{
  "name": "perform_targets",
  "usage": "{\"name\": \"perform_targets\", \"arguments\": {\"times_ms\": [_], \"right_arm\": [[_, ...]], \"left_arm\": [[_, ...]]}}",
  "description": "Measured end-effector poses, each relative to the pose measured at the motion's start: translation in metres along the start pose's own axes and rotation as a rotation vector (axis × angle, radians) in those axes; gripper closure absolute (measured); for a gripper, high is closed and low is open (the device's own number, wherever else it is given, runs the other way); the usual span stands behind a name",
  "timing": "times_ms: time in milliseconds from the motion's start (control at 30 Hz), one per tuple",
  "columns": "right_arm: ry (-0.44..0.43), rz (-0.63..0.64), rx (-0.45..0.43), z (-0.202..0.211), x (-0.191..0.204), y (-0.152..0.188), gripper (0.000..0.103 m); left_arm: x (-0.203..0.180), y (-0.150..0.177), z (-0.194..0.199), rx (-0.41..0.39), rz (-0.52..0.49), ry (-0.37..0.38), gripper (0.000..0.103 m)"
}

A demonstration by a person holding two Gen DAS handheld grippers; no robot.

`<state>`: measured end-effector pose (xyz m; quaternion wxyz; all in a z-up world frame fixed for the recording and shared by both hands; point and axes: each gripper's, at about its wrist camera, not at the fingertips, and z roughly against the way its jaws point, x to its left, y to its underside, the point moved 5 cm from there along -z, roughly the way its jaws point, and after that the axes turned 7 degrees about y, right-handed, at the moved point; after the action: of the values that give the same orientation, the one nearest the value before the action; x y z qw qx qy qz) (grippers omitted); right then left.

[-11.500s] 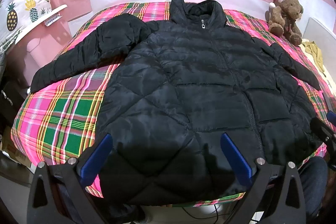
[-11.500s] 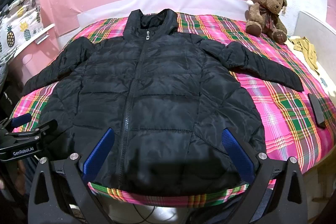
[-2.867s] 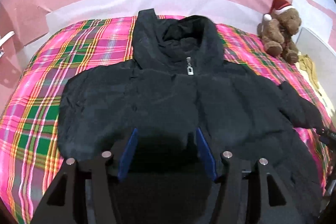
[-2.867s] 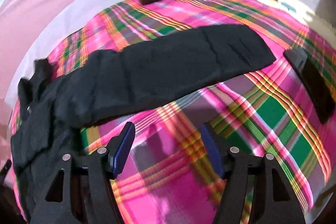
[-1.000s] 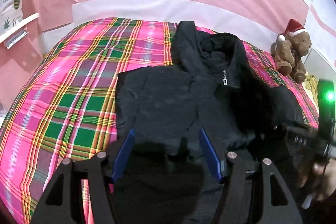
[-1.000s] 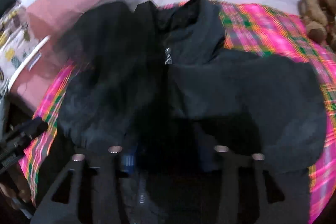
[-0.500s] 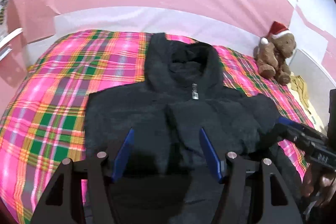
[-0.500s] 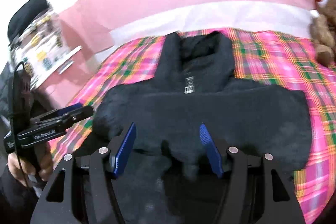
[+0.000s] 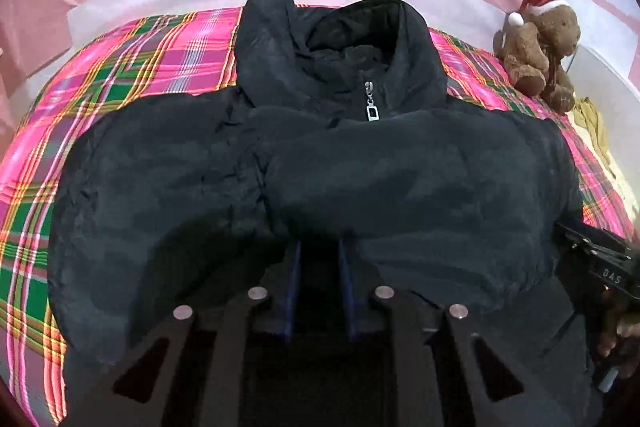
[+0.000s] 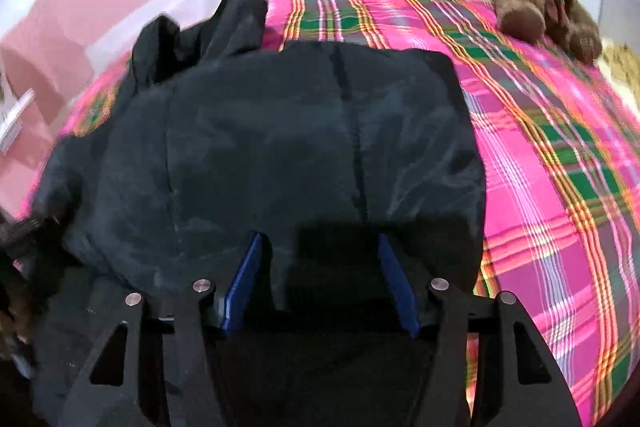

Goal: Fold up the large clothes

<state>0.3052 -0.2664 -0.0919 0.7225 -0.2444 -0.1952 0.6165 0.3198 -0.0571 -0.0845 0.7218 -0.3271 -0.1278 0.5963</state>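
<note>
A black puffer jacket [image 9: 360, 167] lies face up on the bed, collar at the far end and zipper pull [image 9: 372, 107] at the throat. Both sleeves are folded across the chest. My left gripper [image 9: 319, 247] points down at the jacket's middle, just below the folded sleeves. Its jaws are closing, nearly together, with a fold of black fabric pinched between the pads. My right gripper [image 10: 320, 239] hovers over the jacket's right side [image 10: 300, 147]. Its jaws stand about half wide and are closing slightly, with jacket fabric between them, not visibly clamped.
A pink and green plaid cover [image 9: 160, 67] spreads around the jacket, with bare plaid to the right [image 10: 560, 187]. A teddy bear in a red hat [image 9: 540, 43] sits at the far right corner beside a yellow cloth [image 9: 592, 123]. A hand [image 9: 616, 339] holds the other gripper at the right edge.
The left jaws went from wide apart to nearly together while dropping onto the jacket. The right gripper swung toward the jacket's right side and came lower; its view is blurred.
</note>
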Motion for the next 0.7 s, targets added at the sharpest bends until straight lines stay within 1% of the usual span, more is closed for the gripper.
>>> {"name": "perform_targets", "arguments": {"times_ms": [67,133,167,233,300,333,367,433,500,567,633,700], "right_arm": [[-0.002,-0.001,0.01,-0.001,0.001,-0.002,0.043],[-0.018,-0.015,0.02,0.005,-0.006,-0.004,0.043],[-0.035,-0.028,0.007,0.015,-0.01,-0.01,0.043],[-0.06,-0.056,-0.05,0.034,-0.023,-0.024,0.043],[-0.043,-0.063,-0.088,0.042,-0.032,-0.042,0.043],[-0.039,-0.063,-0.092,0.042,-0.033,-0.048,0.043],[-0.027,-0.057,-0.097,0.038,-0.035,-0.059,0.043],[-0.014,-0.052,-0.089,0.027,-0.036,-0.07,0.043],[-0.017,-0.07,-0.034,0.002,-0.038,-0.078,0.043],[0.002,-0.061,0.02,-0.024,-0.041,-0.074,0.043],[-0.01,-0.061,0.059,-0.044,-0.041,-0.065,0.043],[-0.004,-0.057,0.055,-0.054,-0.039,-0.057,0.043]], "left_arm": [[-0.003,-0.001,0.004,0.004,-0.012,-0.016,0.082],[-0.005,-0.005,0.018,0.003,0.002,0.004,0.082],[-0.004,-0.01,0.026,-0.011,0.006,0.017,0.082],[-0.006,-0.023,0.04,-0.058,-0.01,0.016,0.082],[-0.012,-0.037,0.046,-0.092,-0.027,0.013,0.082],[-0.013,-0.044,0.042,-0.097,-0.034,0.003,0.082],[-0.012,-0.048,0.035,-0.09,-0.035,-0.006,0.082],[-0.004,-0.051,0.011,-0.041,-0.013,-0.028,0.082],[0.005,-0.046,-0.013,-0.004,-0.006,-0.056,0.082],[0.011,-0.039,-0.027,-0.008,-0.015,-0.067,0.081],[0.011,-0.037,-0.031,-0.018,-0.015,-0.069,0.081],[0.009,-0.037,-0.034,-0.025,-0.036,-0.086,0.081]]}}
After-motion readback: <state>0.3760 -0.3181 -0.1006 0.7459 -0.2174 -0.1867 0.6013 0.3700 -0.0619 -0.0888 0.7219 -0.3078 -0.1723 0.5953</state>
